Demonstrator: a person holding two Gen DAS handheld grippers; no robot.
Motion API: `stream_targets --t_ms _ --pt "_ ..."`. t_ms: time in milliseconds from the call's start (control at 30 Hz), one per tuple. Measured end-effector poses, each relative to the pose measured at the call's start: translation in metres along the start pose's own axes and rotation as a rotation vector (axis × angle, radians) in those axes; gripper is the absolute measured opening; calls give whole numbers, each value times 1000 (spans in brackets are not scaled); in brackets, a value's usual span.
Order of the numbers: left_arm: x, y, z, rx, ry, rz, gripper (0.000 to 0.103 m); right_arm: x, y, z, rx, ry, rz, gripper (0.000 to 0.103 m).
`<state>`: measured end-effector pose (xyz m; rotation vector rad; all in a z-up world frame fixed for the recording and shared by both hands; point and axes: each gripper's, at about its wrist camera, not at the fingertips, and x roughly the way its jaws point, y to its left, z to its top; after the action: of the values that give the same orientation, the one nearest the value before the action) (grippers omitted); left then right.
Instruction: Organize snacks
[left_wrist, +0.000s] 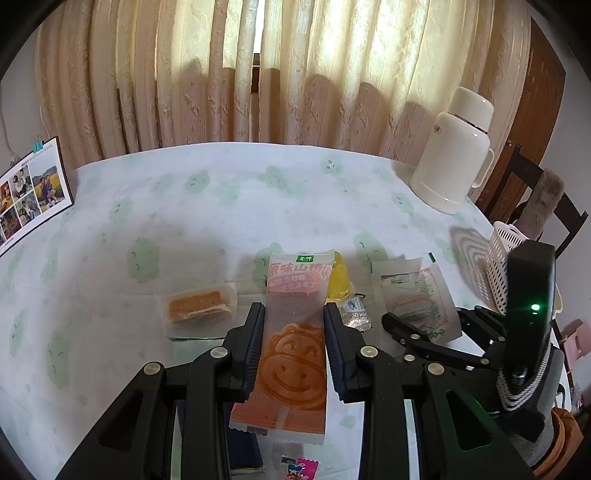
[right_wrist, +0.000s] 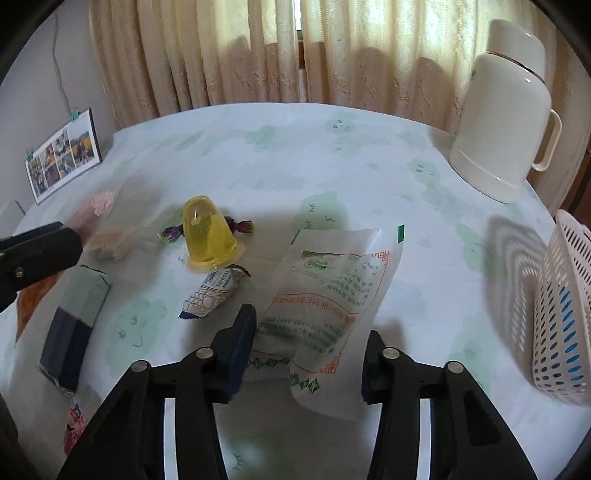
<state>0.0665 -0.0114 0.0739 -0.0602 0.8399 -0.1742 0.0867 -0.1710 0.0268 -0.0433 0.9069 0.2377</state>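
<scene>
The left gripper (left_wrist: 294, 325) is clamped on a long translucent packet with an orange smiling face (left_wrist: 291, 354), lifted above the green-patterned tablecloth (left_wrist: 207, 206). The right gripper (right_wrist: 308, 332) has a white packet with green and orange print (right_wrist: 325, 295) between its jaws; whether both pads press I cannot tell. A white slotted basket (right_wrist: 565, 314) stands far right.

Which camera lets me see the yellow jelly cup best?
The right wrist view: the yellow jelly cup stands there whole and clear. In the left wrist view only a sliver peeks out behind the orange snack packet.
</scene>
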Motion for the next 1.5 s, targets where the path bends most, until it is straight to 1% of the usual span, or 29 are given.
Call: stream_targets --t_ms 167,333,400,533,567,600,700,767,900,1000,1133,1167,1233,1267,1367,1467,1500 --pt "2 -4 -1 4 7 1 29 -10 -10 -3 45 -39 23 47" --pt "4 -5 -1 4 5 -5 29 -31 -21 2 88 -115 24 47" --pt "4 -6 -2 4 4 -6 29 -38 -25 3 104 -145 14 47" --pt "6 -8 -2 10 9 -5 29 -61 -36 6 134 -232 -12 47" --pt "7 -9 -2 12 11 -5 29 -66 -37 7 139 -248 -22 46" --pt "7 -10 -3 13 13 -5 29 -72 -40 7 142 -271 -37 40" --pt "10 -12 -4 18 20 -5 29 -88 -49 9 156 -324 -74 40" --pt "11 -14 -5 21 22 -5 29 -93 -55 9 170 -338 -70 40" --pt "11 -15 -5 22 21 -5 29 -94 -63 7 200 -330 -43 40" --pt "11 -15 -5 20 22 -4 29 -84 -62 4 196 -284 -27 41" --pt "10 -15 -5 13 17 -8 29 -76 -60 -10 206 -239 2 45" --pt "9 -16 -5 14 15 -9 29 -75 -58 -14 203 -231 -9 46" --pt "8 -18 -5 16 12 -12 29 -73 -56 -21 204 -213 -21 55" --pt "8 -19 -5 17 11 -14 29 -71 -56 -24 203 -204 -31 56" --pt "6 -16 -7 18 9 -19 29 -65 -59 -28 209 -177 -89 57" --pt "5 -15 -7 17 8 -22 29 -57 -66 -26 227 -145 -121 57" --pt "5 -14 -7 16 8 -24 29 -51 -68 -24 219 -122 -133 57"
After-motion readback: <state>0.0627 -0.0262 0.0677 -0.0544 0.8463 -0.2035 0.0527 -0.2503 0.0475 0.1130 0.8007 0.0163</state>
